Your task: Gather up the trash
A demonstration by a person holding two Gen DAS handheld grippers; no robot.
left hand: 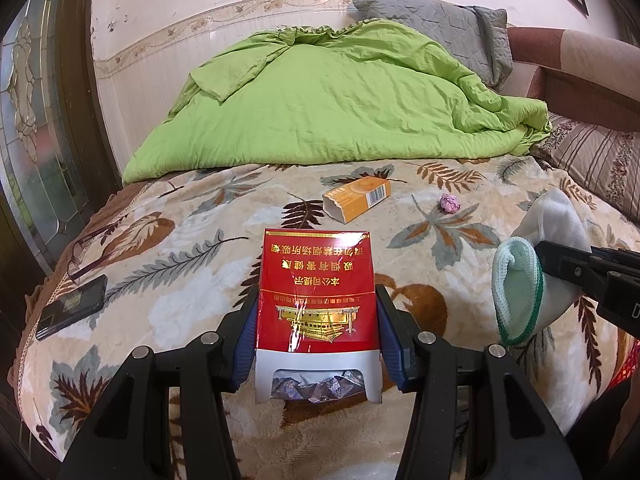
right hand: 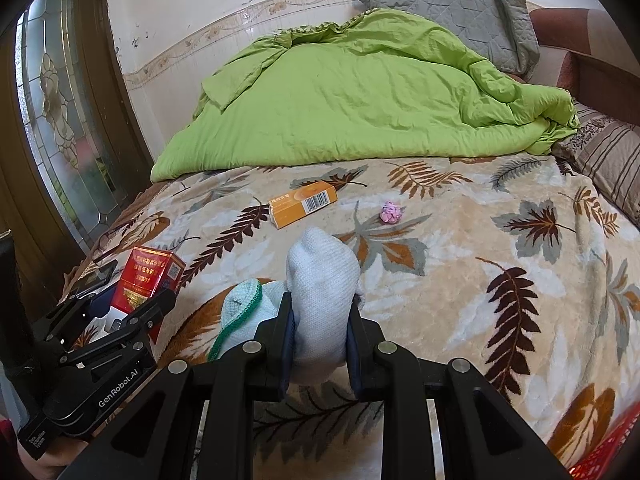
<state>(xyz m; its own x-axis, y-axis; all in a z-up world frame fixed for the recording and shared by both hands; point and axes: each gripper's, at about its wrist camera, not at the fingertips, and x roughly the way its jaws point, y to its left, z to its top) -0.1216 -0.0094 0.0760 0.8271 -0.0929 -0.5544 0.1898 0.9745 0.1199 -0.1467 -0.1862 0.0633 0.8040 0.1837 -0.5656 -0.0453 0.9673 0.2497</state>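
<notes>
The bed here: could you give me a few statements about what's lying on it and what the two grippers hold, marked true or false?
1. The left gripper is shut on a red pack. True.
2. The right gripper is empty. False: it is shut on a white sock.
3. An orange box lies on the blanket, untouched. True.
4. The pink paper ball sits inside the orange box. False: it lies apart, beside it on the blanket.
5. The green quilt covers the whole bed. False: it is bunched at the far end.
</notes>
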